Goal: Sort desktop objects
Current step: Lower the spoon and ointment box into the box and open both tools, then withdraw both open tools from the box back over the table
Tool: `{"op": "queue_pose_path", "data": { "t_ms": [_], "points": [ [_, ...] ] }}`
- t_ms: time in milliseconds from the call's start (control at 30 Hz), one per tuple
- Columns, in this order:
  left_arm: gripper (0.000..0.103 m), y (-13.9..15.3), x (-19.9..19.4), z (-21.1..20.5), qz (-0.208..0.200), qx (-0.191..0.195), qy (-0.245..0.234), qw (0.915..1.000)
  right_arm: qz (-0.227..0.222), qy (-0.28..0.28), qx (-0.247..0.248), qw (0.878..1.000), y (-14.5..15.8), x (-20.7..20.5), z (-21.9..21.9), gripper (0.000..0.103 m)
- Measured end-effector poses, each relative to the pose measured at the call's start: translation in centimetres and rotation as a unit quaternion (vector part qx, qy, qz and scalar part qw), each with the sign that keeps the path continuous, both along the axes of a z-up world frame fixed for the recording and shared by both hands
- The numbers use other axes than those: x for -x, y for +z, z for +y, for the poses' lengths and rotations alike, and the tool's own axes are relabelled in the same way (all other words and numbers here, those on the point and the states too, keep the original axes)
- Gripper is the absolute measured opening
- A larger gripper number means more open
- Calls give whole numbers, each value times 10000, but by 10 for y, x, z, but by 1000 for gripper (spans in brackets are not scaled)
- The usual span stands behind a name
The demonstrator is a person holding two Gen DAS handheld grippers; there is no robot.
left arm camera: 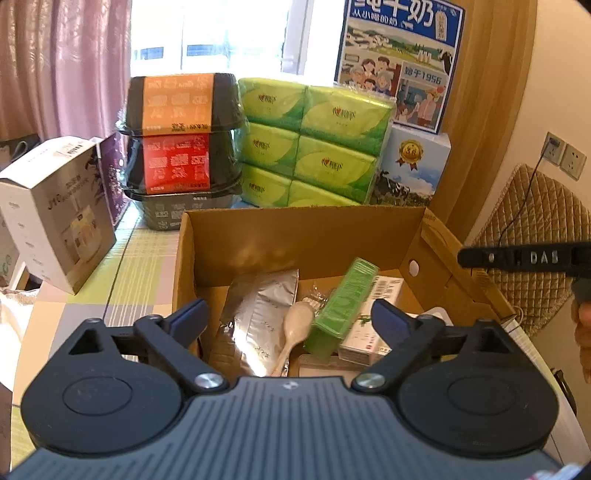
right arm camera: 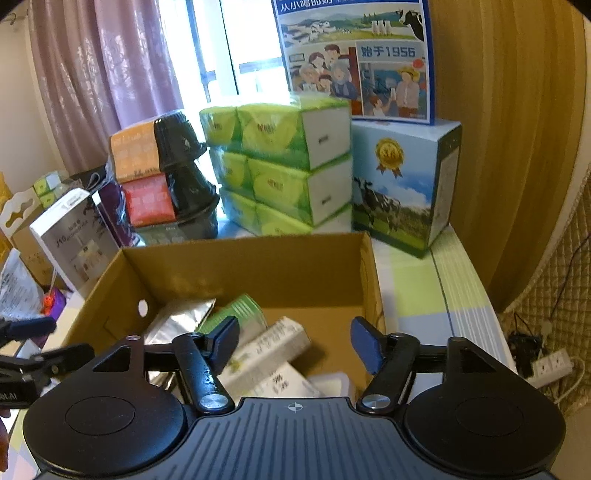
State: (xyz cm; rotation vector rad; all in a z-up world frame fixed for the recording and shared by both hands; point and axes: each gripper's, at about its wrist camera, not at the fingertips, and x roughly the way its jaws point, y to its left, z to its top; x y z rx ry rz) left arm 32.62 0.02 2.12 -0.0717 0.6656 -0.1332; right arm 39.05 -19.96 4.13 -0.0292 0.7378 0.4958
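Both claws released, nothing held: left claw, right claw, above the cardboard box. Left view alone shows the wooden spoon beside green pack inside; right view shows white carton.

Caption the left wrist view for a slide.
Open left gripper above cardboard box holding green box, foil pouch, wooden spoon.

Daylight glares through the far window, washing out the panes. A pink curtain hangs at its left — a wood-grain panel stands at the right, beside a pale wall carrying two wall sockets. A quilted beige cover hangs below them. The desk wears a pastel plaid cloth.
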Motion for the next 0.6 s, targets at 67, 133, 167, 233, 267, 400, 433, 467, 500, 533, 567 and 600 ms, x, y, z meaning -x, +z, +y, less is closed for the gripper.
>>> {"op": "queue_pose_path", "data": {
  "t_ms": [67, 133, 167, 233, 267, 400, 433, 467, 500, 533, 567, 600],
  "points": [
    [97, 2, 7, -2, -32, -7, 53, 10000, 22, 58, 39, 10000, -1, 8, -1, 72],
    [98, 5, 14, -4, -30, -50, 69, 10000, 32, 141, 25, 9999, 0, 17, -3, 75],
    [98, 6, 18, -4, -34, -47, 87, 9999, 26, 172, 42, 9998, 1, 22, -3, 77],
    [100, 9, 25, -5, -45, -5, 104, 9999, 10, 245, 64, 9997, 4, 31, -3, 81],
    [100, 10, 30, -6, -48, 11, 124, 9999, -5, 282, 69, 9996, 5, 36, -4, 83],
    [101, 16, 45, -9, -12, 59, 172, 9998, -85, 400, 53, 9991, 13, 55, -6, 91],
    [101, 17, 49, -10, 0, 57, 171, 9998, -94, 428, 55, 9990, 14, 60, -7, 94],
    [101, 18, 54, -12, -3, 30, 164, 9999, -104, 458, 64, 9989, 16, 64, -7, 96],
    [101, 19, 58, -13, -5, 3, 168, 9999, -116, 489, 74, 9987, 17, 69, -8, 96],
    [101, 20, 63, -14, -3, -15, 170, 9999, -123, 514, 83, 9986, 19, 73, -8, 98],
    [101, 21, 66, -15, 2, -15, 175, 9998, -127, 543, 90, 9984, 20, 78, -9, 100],
    [101, 21, 70, -15, 8, -7, 186, 9998, -125, 581, 101, 9982, 21, 83, -10, 101]
  ]
}}
